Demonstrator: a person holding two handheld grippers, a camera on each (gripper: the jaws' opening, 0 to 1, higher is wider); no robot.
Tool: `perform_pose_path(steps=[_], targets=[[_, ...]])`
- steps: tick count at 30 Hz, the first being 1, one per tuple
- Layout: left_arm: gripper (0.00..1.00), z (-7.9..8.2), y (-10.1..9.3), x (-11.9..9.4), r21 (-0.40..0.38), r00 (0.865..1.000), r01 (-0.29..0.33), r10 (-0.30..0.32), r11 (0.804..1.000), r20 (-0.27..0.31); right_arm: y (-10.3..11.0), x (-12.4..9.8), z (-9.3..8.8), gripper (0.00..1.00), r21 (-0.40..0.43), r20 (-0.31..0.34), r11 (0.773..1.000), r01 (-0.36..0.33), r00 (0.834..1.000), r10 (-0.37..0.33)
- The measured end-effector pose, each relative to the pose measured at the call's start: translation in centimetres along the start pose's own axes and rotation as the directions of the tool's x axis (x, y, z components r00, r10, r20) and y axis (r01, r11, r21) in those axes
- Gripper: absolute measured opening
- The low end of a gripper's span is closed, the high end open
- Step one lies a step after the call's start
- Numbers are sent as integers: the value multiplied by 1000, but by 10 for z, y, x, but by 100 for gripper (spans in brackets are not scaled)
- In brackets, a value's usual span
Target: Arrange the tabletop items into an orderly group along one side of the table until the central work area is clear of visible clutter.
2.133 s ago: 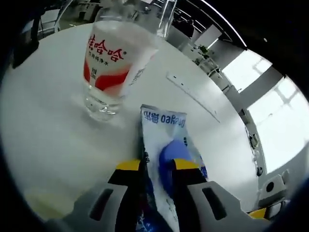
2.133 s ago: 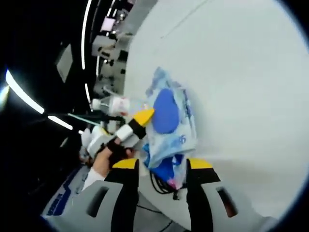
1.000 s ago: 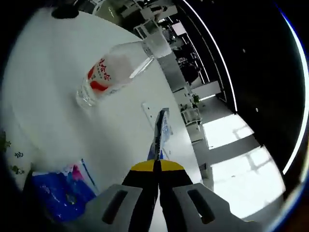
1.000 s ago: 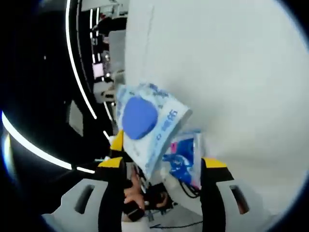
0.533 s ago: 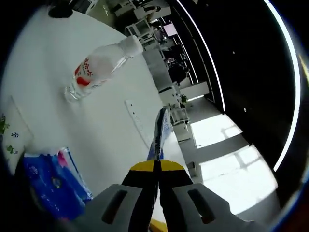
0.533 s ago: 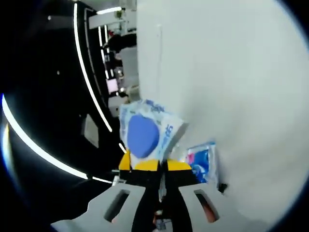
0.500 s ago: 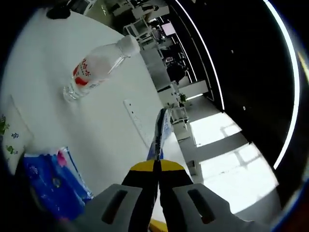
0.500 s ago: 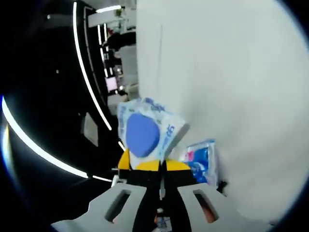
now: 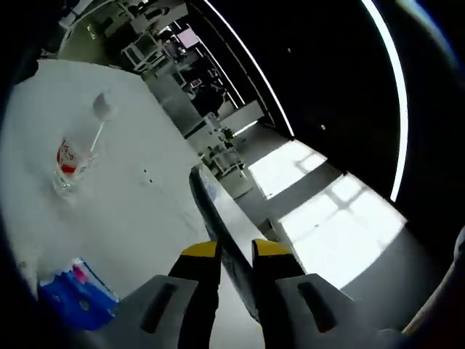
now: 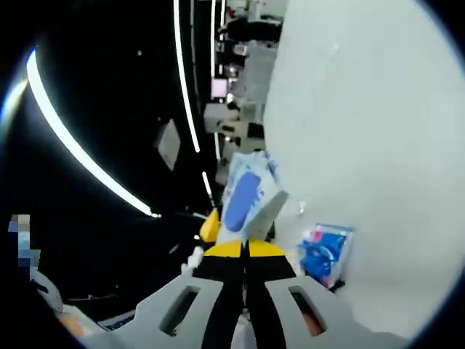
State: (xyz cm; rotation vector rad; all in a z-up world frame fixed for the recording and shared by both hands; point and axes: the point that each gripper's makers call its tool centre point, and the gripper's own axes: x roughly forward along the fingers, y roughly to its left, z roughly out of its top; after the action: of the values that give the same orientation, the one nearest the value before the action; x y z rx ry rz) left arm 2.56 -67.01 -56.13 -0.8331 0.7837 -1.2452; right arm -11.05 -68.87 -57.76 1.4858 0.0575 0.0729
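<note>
A wet-wipe pack (image 10: 245, 195), pale blue with a dark blue oval lid, is held up off the white table (image 10: 370, 131). My right gripper (image 10: 243, 249) is shut on its lower edge. In the left gripper view the pack (image 9: 218, 229) shows edge-on as a thin strip running between the jaws of my left gripper (image 9: 235, 250), which stand a little apart around it. One yellow tip of the left gripper (image 10: 211, 226) shows just left of the pack in the right gripper view. A water bottle (image 9: 73, 154) with a red label stands on the table (image 9: 138, 211).
A blue tissue packet (image 9: 71, 302) lies near the table's edge; in the right gripper view the blue tissue packet (image 10: 327, 254) lies just right of the jaws. Beyond the table are office desks and chairs (image 9: 156, 51), dark ceiling with light strips, and bright windows.
My left jaws, shut on the pack's edge before, have parted. Both views have swung, and the bottle and the table now look farther off. The right gripper stays shut on the pack.
</note>
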Motion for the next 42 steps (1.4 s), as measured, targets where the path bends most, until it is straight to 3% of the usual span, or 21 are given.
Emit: perform_pose_path(steps=[2, 4, 8, 9, 10, 11, 14, 18, 22, 25, 30, 32, 33, 35, 36, 37, 42], targets=[[15, 0, -2, 3, -52, 1000, 25, -26, 998, -7, 4, -5, -2, 0, -13, -9, 1000, -12, 1000, 12], [13, 1, 2, 3, -45, 1000, 13, -13, 999, 2, 12, -9, -5, 0, -24, -21, 998, -51, 999, 50], [10, 12, 6, -1, -116, 998, 14, -7, 993, 64, 18, -17, -15, 0, -105, -92, 992, -67, 994, 57], [8, 13, 8, -2, -123, 998, 14, -7, 992, 59, 21, -20, -18, 0, -146, -112, 987, -70, 992, 54], [5, 7, 8, -3, -130, 1000, 14, -12, 991, 20, 23, -21, -19, 0, -176, -121, 982, -74, 991, 53], [0, 3, 10, -4, -101, 1000, -5, 6, 995, 4, 24, -22, -20, 0, -197, -130, 978, -71, 991, 46], [0, -5, 17, -10, 38, 997, -81, 81, 996, -11, 16, -22, -19, 0, -222, -155, 975, -20, 988, -15], [0, 1, 17, -15, -62, 997, -52, 56, 997, 55, 11, -17, -14, 0, -257, -158, 966, 6, 986, -48], [0, 1, 20, -22, 3, 996, -74, 74, 997, 43, -3, -14, -3, 0, -329, -144, 940, 91, 979, -145], [0, -1, 22, -29, 18, 996, -80, 79, 997, 43, -3, -9, 14, 0, -332, -117, 936, 114, 980, -161], [0, -9, 32, -37, 27, 994, -106, 105, 994, 39, -4, 9, 48, 0, -438, -83, 882, 174, 969, -232], [0, -11, 37, -39, 34, 991, -126, 124, 991, 46, -2, 18, 56, 0, -443, -71, 876, 192, 966, -248], [0, -11, 39, -39, 34, 990, -133, 131, 991, 54, -4, 25, 61, 0, -463, -64, 861, 209, 962, -267], [0, -9, 48, -40, 16, 986, -153, 152, 988, 68, -6, 33, 62, 0, -554, -66, 800, 231, 946, -318], [0, -6, 53, -40, 13, 984, -162, 161, 987, 71, -5, 37, 61, 0, -568, -65, 791, 229, 945, -320], [0, -3, 57, -40, 10, 983, -169, 168, 986, 74, -5, 43, 59, 0, -549, -63, 804, 227, 948, -311], [0, 8, 68, -37, 45, 980, -194, 192, 980, 50, -19, 54, 58, 0, -531, -56, 810, 249, 943, -327]])
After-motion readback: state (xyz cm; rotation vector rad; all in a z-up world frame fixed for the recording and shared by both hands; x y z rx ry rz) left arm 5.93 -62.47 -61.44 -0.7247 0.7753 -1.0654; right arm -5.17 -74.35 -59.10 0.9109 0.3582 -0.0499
